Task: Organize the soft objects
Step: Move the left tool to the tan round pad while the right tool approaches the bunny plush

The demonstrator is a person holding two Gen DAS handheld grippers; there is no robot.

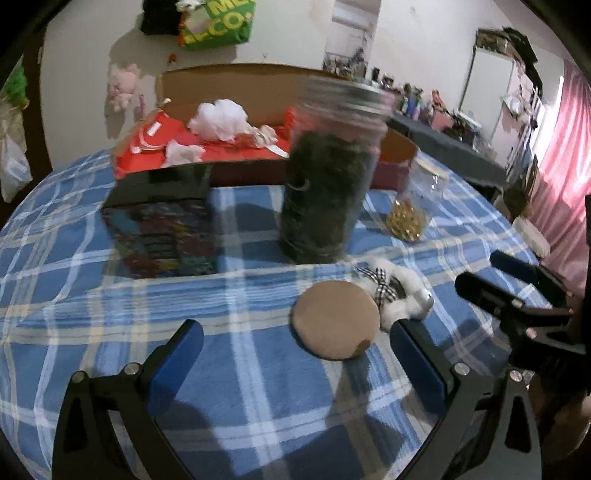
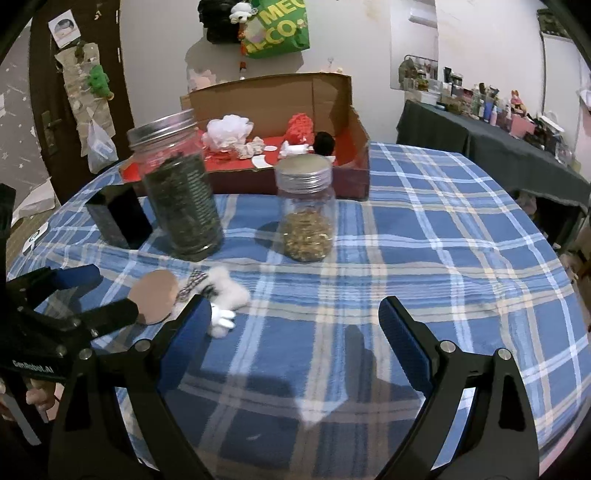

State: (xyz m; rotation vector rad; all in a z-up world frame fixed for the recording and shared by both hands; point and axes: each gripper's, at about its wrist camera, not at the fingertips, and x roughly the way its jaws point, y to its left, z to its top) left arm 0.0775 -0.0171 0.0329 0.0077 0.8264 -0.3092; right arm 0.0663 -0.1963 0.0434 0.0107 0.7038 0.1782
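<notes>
1. Writing is found in only a few places: on the green bag (image 2: pixel 279 31) hung on the wall, large pale letters can be read as "MEG" and "CCO", cut off at the edges, and on the body of the left claw (image 2: pixel 96 293), seen from the right wrist view, the white print "GenRobot.AI" is read.
2. Fine print is seen on the label of the tall jar (image 2: pixel 177 188) with dark contents, but it is too small to be read; the colourful side of the dark box (image 1: pixel 162 225) is too blurred.
3. The soft things of the task are placed on the blue plaid tabletop (image 2: pixel 424 240): a round beige puff (image 1: pixel 336 319) lies flat, and a white plush toy (image 1: pixel 399 293) with a checked bow is touching it at the side.
4. More soft things, among them a white mesh sponge (image 2: pixel 229 129), are kept in the open cardboard box (image 2: pixel 332 96) with red lining.
5. The left claw is spread wide with nothing between its blue pads; the puff is just in front of it.
6. The right claw (image 2: pixel 295 314) is also spread wide and empty, above bare cloth, with the short jar (image 2: pixel 306 214) of golden pieces ahead.
</notes>
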